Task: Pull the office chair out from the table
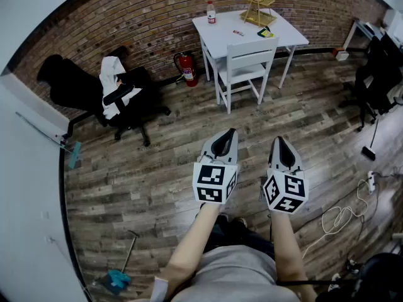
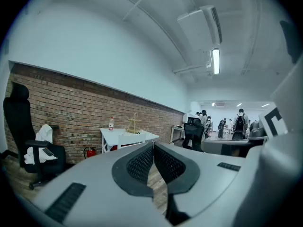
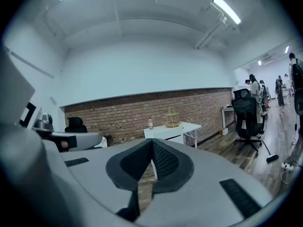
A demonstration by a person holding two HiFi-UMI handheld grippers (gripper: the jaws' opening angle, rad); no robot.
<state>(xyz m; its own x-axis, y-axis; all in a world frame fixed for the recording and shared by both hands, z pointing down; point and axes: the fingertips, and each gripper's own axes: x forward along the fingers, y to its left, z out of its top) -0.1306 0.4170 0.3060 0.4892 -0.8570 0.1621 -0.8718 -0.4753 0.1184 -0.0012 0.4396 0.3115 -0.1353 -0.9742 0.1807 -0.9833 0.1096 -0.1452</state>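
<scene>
hovering side by side well short of the white square table [image 1: 249, 27], the left gripper [image 1: 231, 131] and right gripper [image 1: 278, 139] keep their jaws pressed together, empty; the white wooden chair [image 1: 247, 65] sits tucked against the table's near edge, the black swivel office chair [image 1: 69, 83] far left of it

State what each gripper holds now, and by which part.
Nothing is held. The left gripper and right gripper both have jaws shut together with nothing between them, well short of the white chair.

No legible text or numbers
</scene>
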